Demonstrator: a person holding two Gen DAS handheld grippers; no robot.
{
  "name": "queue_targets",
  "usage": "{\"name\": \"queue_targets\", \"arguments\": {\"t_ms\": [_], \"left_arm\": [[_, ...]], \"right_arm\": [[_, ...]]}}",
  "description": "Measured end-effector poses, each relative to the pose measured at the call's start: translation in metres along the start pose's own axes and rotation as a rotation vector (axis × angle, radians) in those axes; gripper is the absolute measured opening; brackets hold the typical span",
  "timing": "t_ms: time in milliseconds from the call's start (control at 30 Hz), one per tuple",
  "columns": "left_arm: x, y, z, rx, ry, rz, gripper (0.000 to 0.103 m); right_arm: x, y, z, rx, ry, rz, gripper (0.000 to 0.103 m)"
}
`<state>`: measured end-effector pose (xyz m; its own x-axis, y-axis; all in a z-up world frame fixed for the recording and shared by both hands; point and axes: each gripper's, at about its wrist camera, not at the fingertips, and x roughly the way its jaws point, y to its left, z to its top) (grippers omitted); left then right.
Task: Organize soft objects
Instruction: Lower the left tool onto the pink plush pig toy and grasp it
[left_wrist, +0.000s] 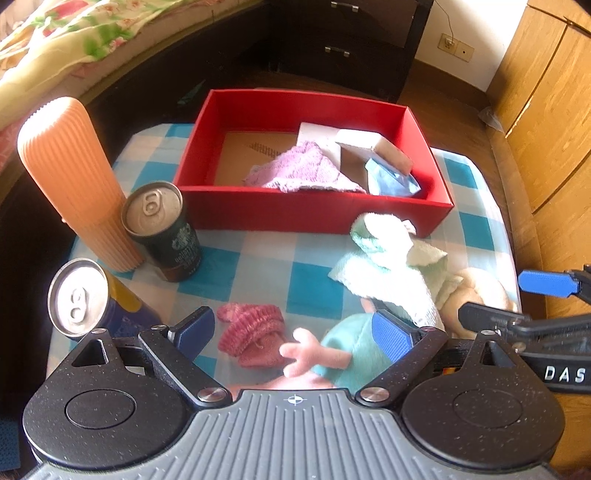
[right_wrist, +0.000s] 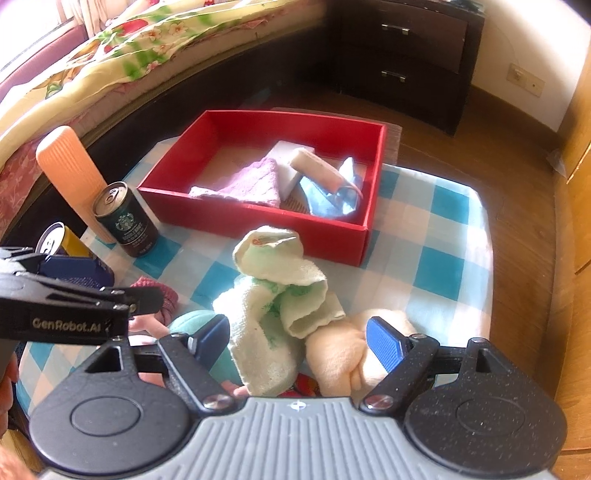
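Filling the red box (left_wrist: 280, 214): purple cloth (left_wrist: 299, 170) and sponges are sitting inside; green towel (right_wrist: 273, 295), pink knit (left_wrist: 255, 332), plush toys are waiting on the desk. We are holding both jaws wide, empty.

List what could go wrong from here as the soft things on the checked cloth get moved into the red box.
1. The pale green towel lies draped over the cream plush between the open right gripper; a grab may lift both together.
2. The left gripper works near the upright blue and yellow can and the dark coffee can; a sideways swing could topple them.
3. The two grippers sit close together and might collide.
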<state>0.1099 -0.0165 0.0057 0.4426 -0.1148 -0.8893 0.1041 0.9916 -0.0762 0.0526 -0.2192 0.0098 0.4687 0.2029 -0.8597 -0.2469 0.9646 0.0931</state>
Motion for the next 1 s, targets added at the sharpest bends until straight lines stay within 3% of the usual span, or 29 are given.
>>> {"name": "queue_targets", "arguments": {"t_ms": [133, 267, 567, 733, 833, 900, 933, 1000], "left_arm": [[0.003, -0.005, -0.004, 0.009, 0.027, -0.053, 0.089], [0.006, -0.016, -0.006, 0.052, 0.032, -0.049, 0.089], [0.015, -0.034, -0.02, 0.144, 0.078, -0.116, 0.089], [0.036, -0.046, -0.033, 0.214, 0.123, -0.107, 0.094], [0.049, -0.049, -0.037, 0.256, 0.119, -0.057, 0.095], [0.051, -0.05, -0.038, 0.276, 0.106, -0.033, 0.089], [0.05, -0.05, -0.038, 0.282, 0.098, -0.024, 0.078], [0.048, -0.047, -0.037, 0.267, 0.094, -0.036, 0.078]], "right_arm": [[0.001, -0.006, -0.001, 0.009, 0.004, -0.014, 0.061], [0.0, -0.011, -0.001, 0.023, 0.002, -0.028, 0.061], [-0.003, -0.028, 0.0, 0.061, -0.009, -0.037, 0.061], [-0.003, -0.032, -0.002, 0.071, -0.003, -0.039, 0.061], [-0.003, -0.03, -0.003, 0.061, 0.0, -0.03, 0.062], [-0.001, -0.03, -0.003, 0.055, 0.005, -0.029, 0.062], [0.0, -0.03, -0.003, 0.052, 0.008, -0.029, 0.062], [0.001, -0.031, -0.003, 0.052, 0.011, -0.029, 0.062]]}}
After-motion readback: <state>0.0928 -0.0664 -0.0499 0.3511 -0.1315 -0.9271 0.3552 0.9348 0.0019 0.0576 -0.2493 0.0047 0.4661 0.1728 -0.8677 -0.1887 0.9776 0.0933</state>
